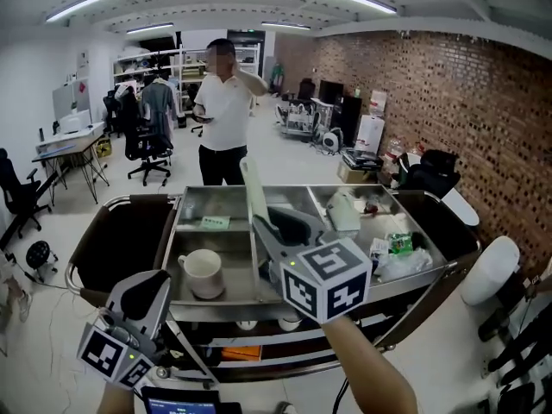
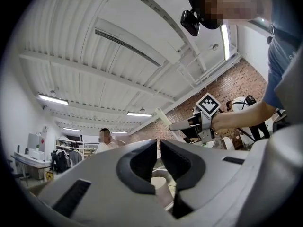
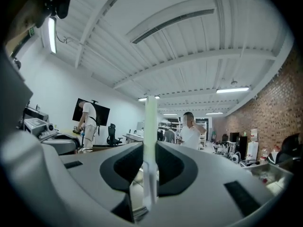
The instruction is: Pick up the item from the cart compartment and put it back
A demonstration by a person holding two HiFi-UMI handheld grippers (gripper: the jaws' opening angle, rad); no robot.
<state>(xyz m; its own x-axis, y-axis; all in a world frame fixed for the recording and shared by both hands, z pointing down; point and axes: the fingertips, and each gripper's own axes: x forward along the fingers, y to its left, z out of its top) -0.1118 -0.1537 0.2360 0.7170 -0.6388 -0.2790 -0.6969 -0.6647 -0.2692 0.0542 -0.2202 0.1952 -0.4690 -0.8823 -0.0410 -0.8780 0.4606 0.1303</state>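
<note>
Task item: pale flat stick [image 1: 252,190], long and thin, near upright, its top leaning slightly toward the left of the frame.
Item location: centre of the head view, over the divider between the cart's left and middle compartments; its lower end is in the right gripper's jaws and its upper end rises in front of the rear compartments.
Right gripper [image 1: 267,227]: centre of the head view, marker cube just below and right of the jaws; jaws clamped on the stick.
Right gripper view: the stick [image 3: 150,136] stands dead centre between the two dark pads and reaches well above them; right gripper [image 3: 150,156] pinches its lower part.
Left gripper [image 1: 142,298]: lower left of the head view, in front of the cart, well apart from the stick.
Left gripper jaws: a narrow slit apart, nothing between them [image 2: 158,148]; a cup shows beyond the gap.
Left gripper view, upper right: the stick [image 2: 163,118] juts up and left from the right gripper.
Cart [image 1: 216,310]: steel tray with several compartments, dark side bins.
Front left compartment: white cup [image 1: 203,272].
Rear left compartment: small green packet [image 1: 215,222].
Right compartments: clear plastic bags [image 1: 405,261].
Background: person in a white shirt [image 1: 222,115], upper centre.
</note>
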